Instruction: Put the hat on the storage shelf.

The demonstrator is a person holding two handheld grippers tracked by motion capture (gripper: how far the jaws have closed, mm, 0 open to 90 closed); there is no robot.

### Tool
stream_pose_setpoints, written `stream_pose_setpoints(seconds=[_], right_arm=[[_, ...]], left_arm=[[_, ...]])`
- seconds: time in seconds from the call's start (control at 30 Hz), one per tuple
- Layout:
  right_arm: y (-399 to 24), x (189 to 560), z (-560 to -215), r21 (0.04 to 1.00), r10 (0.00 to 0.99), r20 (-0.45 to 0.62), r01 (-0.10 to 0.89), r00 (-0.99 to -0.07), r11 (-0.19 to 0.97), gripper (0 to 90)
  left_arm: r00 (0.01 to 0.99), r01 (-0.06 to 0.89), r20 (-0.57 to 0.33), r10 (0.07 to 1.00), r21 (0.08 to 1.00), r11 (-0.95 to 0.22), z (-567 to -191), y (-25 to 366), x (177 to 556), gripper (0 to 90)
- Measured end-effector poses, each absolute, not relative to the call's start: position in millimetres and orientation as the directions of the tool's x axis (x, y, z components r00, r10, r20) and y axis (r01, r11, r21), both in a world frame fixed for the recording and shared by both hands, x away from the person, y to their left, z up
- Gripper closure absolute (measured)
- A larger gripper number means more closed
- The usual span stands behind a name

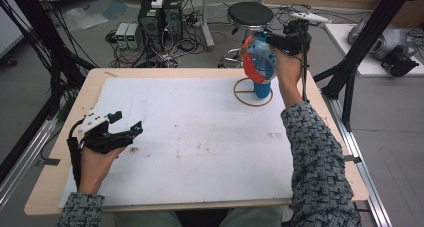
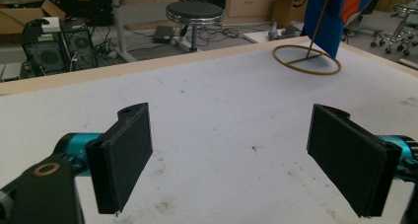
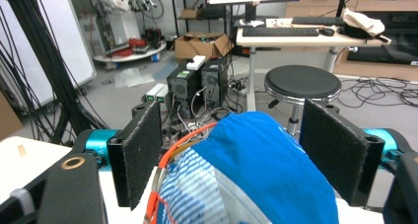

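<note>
So, 1 blue cap (image 1: pixel 260 62) (on 1 stand (image 1: pixel 253 93)), 2 grippers, both open.

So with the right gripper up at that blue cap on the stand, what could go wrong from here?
1. The blue and orange fabric cap sits on a thin brass-coloured wire stand; a nudge from the right gripper, whose open fingers flank the cap, might tip it.
2. The stand is near the table's far edge, so it could fall off.

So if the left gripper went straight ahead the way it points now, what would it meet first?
Probably nothing nearby: the open left gripper points over bare white table mat. The brown wire ring stand with blue cloth sits off to the right, likely missed.
</note>
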State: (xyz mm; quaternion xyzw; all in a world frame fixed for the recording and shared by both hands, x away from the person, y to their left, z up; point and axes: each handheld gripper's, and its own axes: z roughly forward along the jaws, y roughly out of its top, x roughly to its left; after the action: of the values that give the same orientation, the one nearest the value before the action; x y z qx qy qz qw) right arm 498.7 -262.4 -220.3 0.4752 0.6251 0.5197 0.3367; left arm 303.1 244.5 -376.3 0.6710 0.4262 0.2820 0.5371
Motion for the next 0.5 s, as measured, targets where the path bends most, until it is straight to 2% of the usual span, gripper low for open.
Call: stream_pose_setpoints(seconds=[0.2,0.3,0.43,0.5], right_arm=[[-270,482,-215,0.957,0.94,0.095,0.289,-0.328,0.004,17.0],[-271,461,-213,0.979,0.946,0.065,0.204,-0.319,0.001,16.8],[-272,446,-210,0.963,0.933,0.072,0.267,-0.352,0.027,12.5],[-274,434,-212,0.974,0.927,0.078,0.225,-0.367,0.008,12.7]], left_arm=[[0.475,0.265,-0.077,0.877,0.962,-0.059,-376,245,303,17.5],[0.477,0.265,-0.078,0.875,0.962,-0.059,-376,245,302,17.4],[0.479,0.263,-0.076,0.875,0.963,-0.06,-374,244,302,17.5],[0.48,0.262,-0.076,0.874,0.963,-0.06,-374,245,302,17.5]])
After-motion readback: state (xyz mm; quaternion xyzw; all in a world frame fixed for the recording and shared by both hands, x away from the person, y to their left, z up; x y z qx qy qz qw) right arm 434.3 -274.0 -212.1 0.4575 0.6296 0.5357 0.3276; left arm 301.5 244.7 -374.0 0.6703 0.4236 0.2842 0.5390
